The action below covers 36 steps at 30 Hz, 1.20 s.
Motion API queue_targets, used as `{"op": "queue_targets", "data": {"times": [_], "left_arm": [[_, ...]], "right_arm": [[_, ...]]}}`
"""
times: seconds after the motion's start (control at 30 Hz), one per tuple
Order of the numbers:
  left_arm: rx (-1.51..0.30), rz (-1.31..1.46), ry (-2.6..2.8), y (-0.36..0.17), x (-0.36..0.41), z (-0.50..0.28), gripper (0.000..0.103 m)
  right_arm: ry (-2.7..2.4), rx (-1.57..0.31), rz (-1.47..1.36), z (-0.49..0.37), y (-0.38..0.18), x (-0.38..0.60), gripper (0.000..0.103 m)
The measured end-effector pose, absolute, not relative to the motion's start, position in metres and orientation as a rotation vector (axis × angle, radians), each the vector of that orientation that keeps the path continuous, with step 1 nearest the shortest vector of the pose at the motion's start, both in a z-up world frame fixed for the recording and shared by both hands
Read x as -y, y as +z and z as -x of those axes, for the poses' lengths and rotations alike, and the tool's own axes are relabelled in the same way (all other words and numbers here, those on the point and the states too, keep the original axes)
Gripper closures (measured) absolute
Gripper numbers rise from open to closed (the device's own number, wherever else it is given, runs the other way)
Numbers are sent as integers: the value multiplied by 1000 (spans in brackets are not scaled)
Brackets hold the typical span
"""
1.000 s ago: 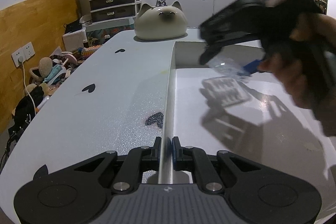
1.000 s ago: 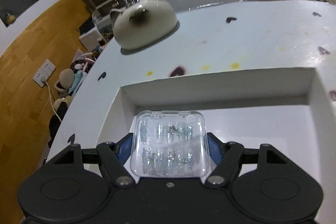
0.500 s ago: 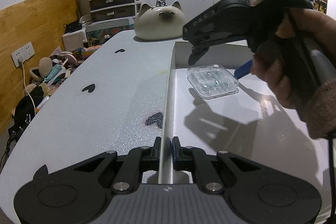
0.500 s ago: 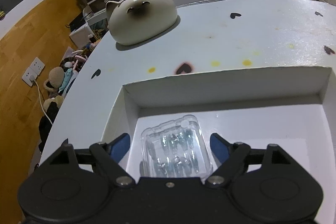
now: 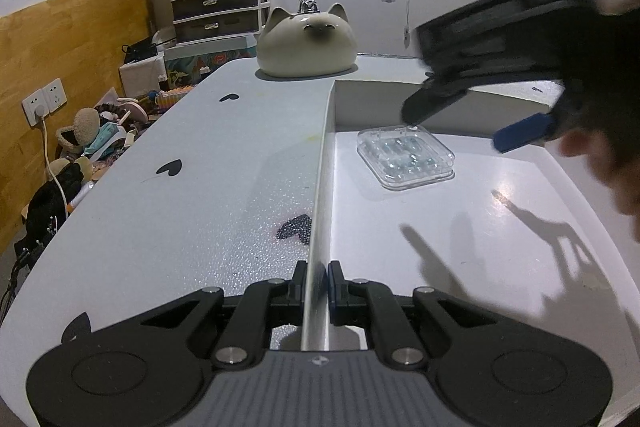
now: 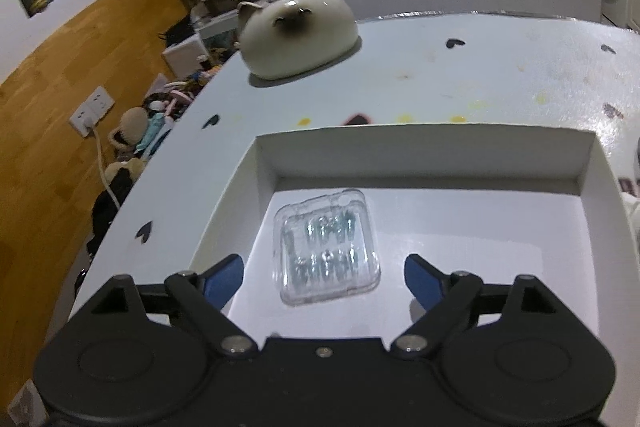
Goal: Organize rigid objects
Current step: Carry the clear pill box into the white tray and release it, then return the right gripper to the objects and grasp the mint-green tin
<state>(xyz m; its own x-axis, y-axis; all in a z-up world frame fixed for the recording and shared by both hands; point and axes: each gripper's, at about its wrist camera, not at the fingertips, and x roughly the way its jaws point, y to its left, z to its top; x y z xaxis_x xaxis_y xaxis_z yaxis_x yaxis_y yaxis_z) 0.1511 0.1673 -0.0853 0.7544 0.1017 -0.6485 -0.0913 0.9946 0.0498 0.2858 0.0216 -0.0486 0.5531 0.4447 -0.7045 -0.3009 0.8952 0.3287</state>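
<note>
Left jaws: the left gripper [image 5: 317, 277] is clamped narrow on the left wall of the white box [image 5: 320, 187], one finger on each side of the thin wall, at the near end of that wall.
Right jaws: the right gripper [image 6: 324, 277] is spread wide, its blue pads [image 6: 224, 277] apart on either side of the clear case and touching nothing.
Clear plastic case [image 6: 325, 247]: lies flat on the box floor, in the far left part, near the left wall and short of the far wall; small glassy pieces sit in two rows under its lid.
White box [image 6: 424, 153]: shallow, open-topped, resting on the desk with its left wall running away from the left wrist camera.
Desk [image 5: 192, 195]: pale top with small dark heart marks and a few yellow spots near the box's far wall.
Cat-shaped ceramic [image 6: 298, 31]: stands on the desk's far edge, beyond the box's far left corner, well apart from it.
Right gripper seen from the left wrist: hangs above the box's far right part, above and beside the case [image 5: 406, 157].
</note>
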Motion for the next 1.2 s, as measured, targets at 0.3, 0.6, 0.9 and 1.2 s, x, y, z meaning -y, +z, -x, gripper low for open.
{"op": "queue_targets", "data": {"times": [0.3, 0.6, 0.9, 1.2], "left_arm": [[-706, -15, 102, -84, -168, -150, 94], [-705, -9, 99, -85, -169, -151, 94], [-703, -4, 96, -85, -169, -151, 94], [-700, -12, 100, -87, -167, -151, 95]], "right_arm": [[509, -735, -176, -241, -16, 28, 13], [471, -612, -145, -213, 6, 90, 7], [321, -513, -71, -198, -5, 150, 0], [162, -572, -85, -205, -44, 191, 0]]}}
